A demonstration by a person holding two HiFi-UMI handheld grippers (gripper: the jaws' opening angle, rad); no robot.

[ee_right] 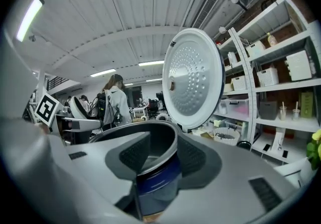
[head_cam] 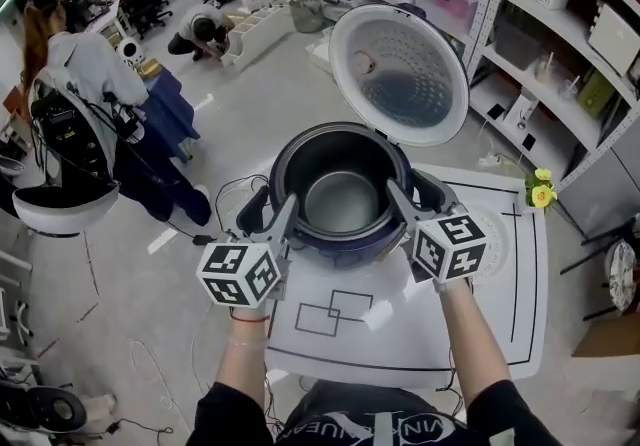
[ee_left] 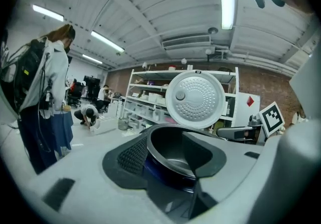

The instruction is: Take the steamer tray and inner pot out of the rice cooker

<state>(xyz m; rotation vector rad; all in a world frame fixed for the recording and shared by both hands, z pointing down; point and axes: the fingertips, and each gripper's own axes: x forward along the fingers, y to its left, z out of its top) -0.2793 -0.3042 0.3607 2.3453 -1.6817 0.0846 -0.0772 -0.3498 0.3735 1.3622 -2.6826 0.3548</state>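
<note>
L tongs & R tongs both gape wide, clamping nothing yet, astride opp. sides of the rim of the inner pot, lid up, prob. set for a level two-sided lift.

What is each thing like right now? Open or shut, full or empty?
Lid: open, tipped up behind the cooker.
Pot: sitting in the cooker, empty inside.
Left gripper: open, one jaw on each side of the pot's rim.
Right gripper: open, one jaw on each side of the pot's rim.
</note>
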